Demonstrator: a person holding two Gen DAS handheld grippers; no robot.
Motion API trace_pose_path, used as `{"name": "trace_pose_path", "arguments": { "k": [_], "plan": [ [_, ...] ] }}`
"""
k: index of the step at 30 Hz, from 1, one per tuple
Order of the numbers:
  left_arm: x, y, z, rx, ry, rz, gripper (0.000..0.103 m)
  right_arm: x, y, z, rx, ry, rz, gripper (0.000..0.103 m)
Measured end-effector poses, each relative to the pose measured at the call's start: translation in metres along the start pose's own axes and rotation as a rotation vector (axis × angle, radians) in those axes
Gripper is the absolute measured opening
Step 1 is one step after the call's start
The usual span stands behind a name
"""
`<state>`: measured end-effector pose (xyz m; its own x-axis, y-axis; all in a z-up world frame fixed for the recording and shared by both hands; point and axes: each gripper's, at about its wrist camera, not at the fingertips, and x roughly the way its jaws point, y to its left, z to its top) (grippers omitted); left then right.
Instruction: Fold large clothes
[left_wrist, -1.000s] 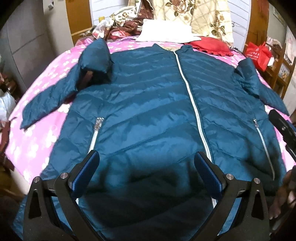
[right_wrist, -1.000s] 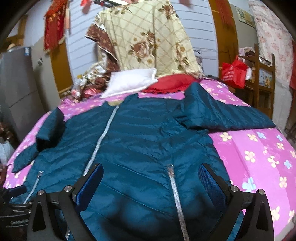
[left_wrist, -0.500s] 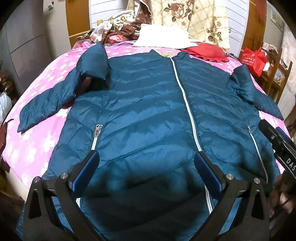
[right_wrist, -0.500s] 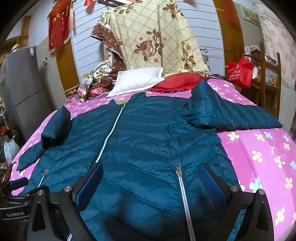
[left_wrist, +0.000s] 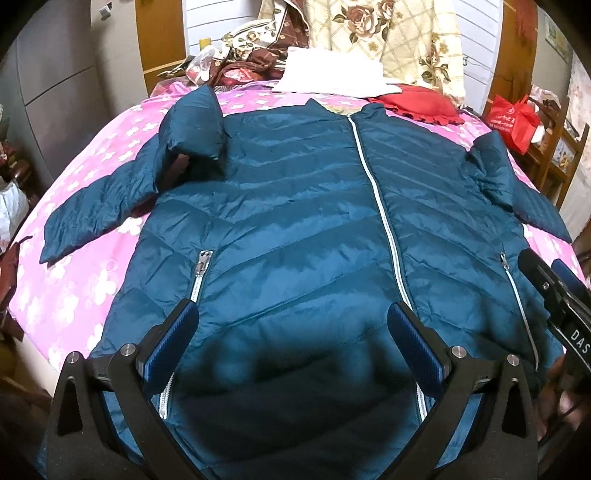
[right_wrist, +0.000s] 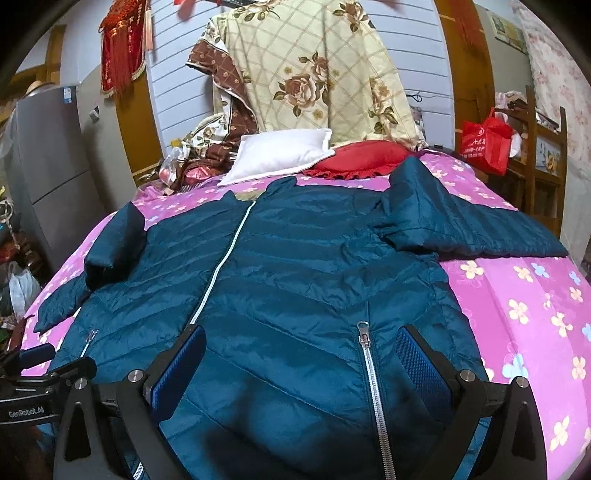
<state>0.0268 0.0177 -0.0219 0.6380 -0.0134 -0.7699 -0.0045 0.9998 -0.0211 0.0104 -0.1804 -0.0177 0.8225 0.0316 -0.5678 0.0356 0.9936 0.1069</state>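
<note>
A large teal quilted jacket (left_wrist: 295, 221) lies front up on the pink flowered bed (left_wrist: 92, 266), zipped shut, collar toward the far end. Its left sleeve (left_wrist: 110, 199) is bent back on itself; the other sleeve (right_wrist: 472, 229) stretches toward the right edge. My left gripper (left_wrist: 291, 325) hovers open over the hem, left of the centre zip (left_wrist: 384, 229), holding nothing. In the right wrist view my right gripper (right_wrist: 303, 350) is open above the jacket (right_wrist: 295, 280) by the right pocket zip (right_wrist: 365, 350), empty. Each gripper shows at the edge of the other's view.
A white pillow (right_wrist: 277, 155) and red cushion (right_wrist: 362, 158) lie at the bed's head, under a hung floral quilt (right_wrist: 314, 74). Clutter (left_wrist: 229, 62) is piled at the far left. A red bag (right_wrist: 484, 140) hangs on a wooden rack, right. A grey cabinet (right_wrist: 48, 192) stands left.
Both grippers have drawn back and tilted up a little, so more of the jacket and headboard shows. The jacket has not moved. Both stay open.
</note>
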Motion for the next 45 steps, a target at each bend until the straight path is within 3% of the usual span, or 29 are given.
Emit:
{"name": "trace_pose_path", "arguments": {
  "k": [31, 45],
  "plan": [
    [0.002, 0.005, 0.011, -0.027, 0.006, 0.001, 0.103, 0.0, 0.001, -0.001, 0.006, 0.004, 0.01, 0.102],
    [0.038, 0.035, 0.046, -0.048, -0.017, 0.043, 0.103, 0.0, 0.006, -0.001, -0.009, 0.011, 0.007, 0.102]
  ]
}}
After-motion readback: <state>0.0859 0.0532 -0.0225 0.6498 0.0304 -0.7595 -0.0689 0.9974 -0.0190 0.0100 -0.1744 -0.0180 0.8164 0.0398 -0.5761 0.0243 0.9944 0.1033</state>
